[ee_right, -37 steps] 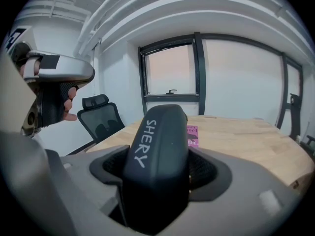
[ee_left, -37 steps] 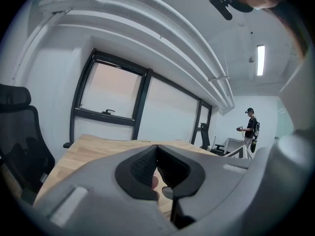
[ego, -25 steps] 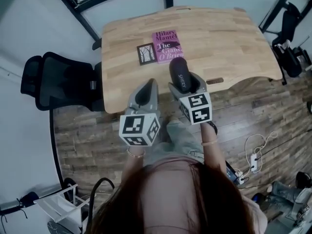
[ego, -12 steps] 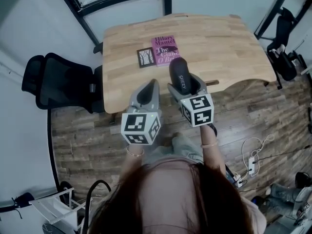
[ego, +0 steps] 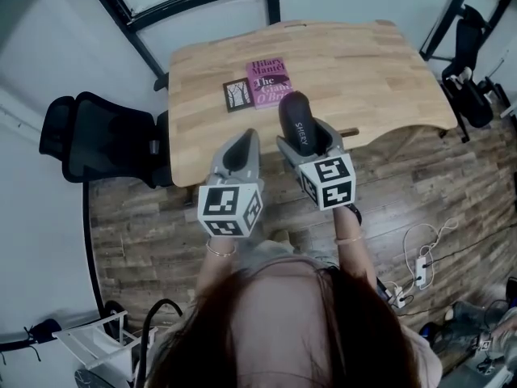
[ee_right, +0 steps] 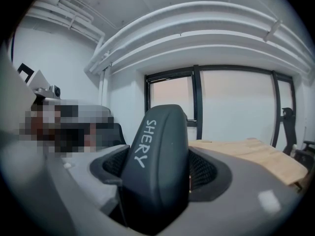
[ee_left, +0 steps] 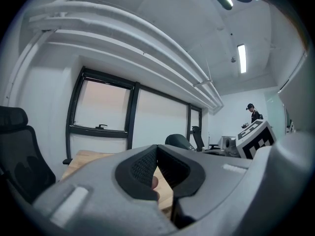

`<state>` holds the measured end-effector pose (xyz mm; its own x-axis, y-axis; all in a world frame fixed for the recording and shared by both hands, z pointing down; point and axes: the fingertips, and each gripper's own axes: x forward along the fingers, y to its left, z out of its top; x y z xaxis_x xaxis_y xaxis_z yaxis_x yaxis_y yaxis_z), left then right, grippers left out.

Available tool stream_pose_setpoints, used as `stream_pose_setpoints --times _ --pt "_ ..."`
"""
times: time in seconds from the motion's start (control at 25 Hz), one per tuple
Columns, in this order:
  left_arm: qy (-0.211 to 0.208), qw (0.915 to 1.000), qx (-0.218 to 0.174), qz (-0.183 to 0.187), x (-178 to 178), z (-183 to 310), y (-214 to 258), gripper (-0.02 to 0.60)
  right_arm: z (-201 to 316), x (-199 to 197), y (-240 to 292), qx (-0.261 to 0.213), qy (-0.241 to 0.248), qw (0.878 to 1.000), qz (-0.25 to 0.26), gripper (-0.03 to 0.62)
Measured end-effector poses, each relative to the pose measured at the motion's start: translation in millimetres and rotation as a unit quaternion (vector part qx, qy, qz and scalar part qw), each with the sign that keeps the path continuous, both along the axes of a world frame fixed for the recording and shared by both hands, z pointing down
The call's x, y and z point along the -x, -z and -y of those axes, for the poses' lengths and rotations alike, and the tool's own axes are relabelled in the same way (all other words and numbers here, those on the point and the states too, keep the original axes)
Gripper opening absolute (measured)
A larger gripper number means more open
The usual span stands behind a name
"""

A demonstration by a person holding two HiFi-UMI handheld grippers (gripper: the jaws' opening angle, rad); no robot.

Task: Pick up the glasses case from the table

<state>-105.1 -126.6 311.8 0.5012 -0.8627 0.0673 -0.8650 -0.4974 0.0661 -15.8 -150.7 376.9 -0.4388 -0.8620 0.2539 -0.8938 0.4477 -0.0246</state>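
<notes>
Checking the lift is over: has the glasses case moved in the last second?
No. The glasses case still covers the pink book's lower right corner in the head view.

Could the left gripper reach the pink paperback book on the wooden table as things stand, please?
Probably yes: the left gripper is empty, jaws together, and the pink paperback book lies uncovered ahead. The right gripper holds the dark glasses case alongside.

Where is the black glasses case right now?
In the head view, the glasses case is clamped in the right gripper, held above the near edge of the table, close to the pink book.
</notes>
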Motion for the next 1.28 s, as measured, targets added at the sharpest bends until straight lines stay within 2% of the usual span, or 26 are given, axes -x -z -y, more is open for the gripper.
stream_pose_setpoints --times 0.56,0.8,1.28 --pt "0.006 0.9999 -0.004 0.012 -29 -36 8 0.002 -34 -26 17 -0.017 0.013 1.0 0.007 0.365" --pt "0.001 0.9995 -0.007 0.029 -38 -43 7 0.002 -42 -35 25 -0.027 0.011 1.0 0.005 0.365" --pt "0.001 0.9995 -0.01 0.028 -53 -57 13 0.002 -62 -52 34 -0.036 0.006 0.999 0.0 0.365"
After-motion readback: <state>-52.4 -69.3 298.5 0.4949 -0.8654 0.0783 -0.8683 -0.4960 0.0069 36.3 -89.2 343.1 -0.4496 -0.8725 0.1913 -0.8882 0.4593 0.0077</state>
